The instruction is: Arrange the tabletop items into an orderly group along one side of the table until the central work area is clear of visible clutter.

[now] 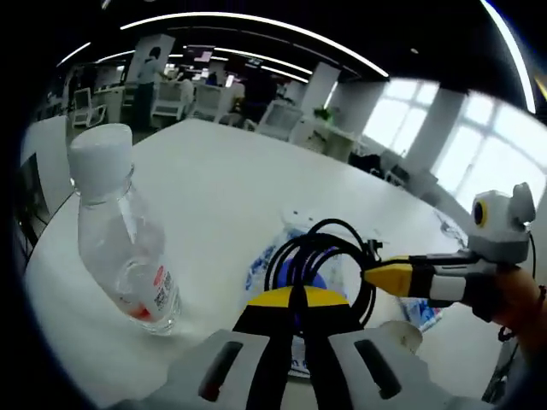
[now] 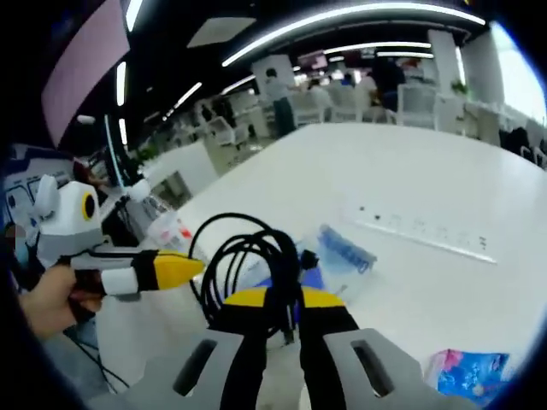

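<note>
A coiled black cable (image 1: 320,248) hangs just above the white table (image 1: 214,188), over a blue-and-white packet (image 1: 265,269). My left gripper (image 1: 299,297) has its yellow-tipped jaws shut on the near side of the coil. My right gripper (image 1: 389,276) comes in from the right, held by a hand, its yellow tip at the coil's right edge. In the right gripper view, the right gripper (image 2: 273,299) is shut on the cable (image 2: 252,252), and the left gripper (image 2: 175,269) meets the coil from the left. A clear water bottle (image 1: 120,248) with a white cap stands upright at the left.
A clear blue packet (image 2: 346,248) lies beyond the cable, and another blue packet (image 2: 470,371) sits near the table edge. A socket strip (image 2: 423,231) is set in the tabletop. The water bottle (image 2: 167,226) stands behind the left gripper. Chairs, desks and people fill the office beyond.
</note>
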The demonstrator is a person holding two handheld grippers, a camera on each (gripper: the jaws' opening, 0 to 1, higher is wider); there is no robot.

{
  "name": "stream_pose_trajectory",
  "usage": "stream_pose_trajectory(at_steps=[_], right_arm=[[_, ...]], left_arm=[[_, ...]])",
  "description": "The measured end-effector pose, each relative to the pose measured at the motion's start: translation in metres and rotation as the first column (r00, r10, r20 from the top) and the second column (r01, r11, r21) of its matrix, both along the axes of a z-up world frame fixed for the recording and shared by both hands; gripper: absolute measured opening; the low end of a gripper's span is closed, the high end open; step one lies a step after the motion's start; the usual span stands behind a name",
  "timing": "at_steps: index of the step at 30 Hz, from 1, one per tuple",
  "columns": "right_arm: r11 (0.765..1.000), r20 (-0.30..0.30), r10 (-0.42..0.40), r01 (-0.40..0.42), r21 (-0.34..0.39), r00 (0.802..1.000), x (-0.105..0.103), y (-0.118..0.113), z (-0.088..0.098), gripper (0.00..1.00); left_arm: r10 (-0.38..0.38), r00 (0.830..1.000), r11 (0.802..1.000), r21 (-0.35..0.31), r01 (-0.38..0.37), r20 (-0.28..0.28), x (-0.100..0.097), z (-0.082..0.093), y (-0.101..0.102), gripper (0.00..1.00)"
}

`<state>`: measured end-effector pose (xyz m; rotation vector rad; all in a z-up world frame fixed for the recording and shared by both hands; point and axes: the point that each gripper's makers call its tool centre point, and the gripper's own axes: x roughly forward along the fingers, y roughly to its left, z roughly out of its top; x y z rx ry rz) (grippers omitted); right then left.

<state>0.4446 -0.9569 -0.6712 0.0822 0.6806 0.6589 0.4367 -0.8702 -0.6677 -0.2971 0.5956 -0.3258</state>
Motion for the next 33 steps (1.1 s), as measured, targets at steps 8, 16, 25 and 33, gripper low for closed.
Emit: stream_pose_trajectory(at_steps=[8, 16, 25, 33], right_arm=[[1.000, 0.025, -0.003, 0.003, 0.011, 1.000, -0.011, -0.004, 0.023, 0.09], [1.000, 0.030, 0.005, -0.006, 0.016, 1.000, -0.023, -0.015, 0.039, 0.09], [1.000, 0.033, 0.001, -0.002, 0.018, 0.999, -0.045, -0.029, 0.052, 0.09], [0.997, 0.019, -0.021, 0.019, 0.077, 1.000, -0.068, -0.040, 0.065, 0.08]], left_arm=[[-0.021, 1.000, 1.000, 0.000, 0.021, 0.017, -0.007, 0.017, -0.003, 0.02], [-0.065, 0.998, 0.998, -0.002, 0.065, 0.022, -0.023, 0.032, -0.010, 0.02], [-0.109, 0.994, 0.993, -0.045, 0.110, 0.023, -0.042, 0.044, -0.023, 0.02], [-0.137, 0.990, 0.989, -0.059, 0.138, 0.016, -0.059, 0.047, -0.032, 0.02]])
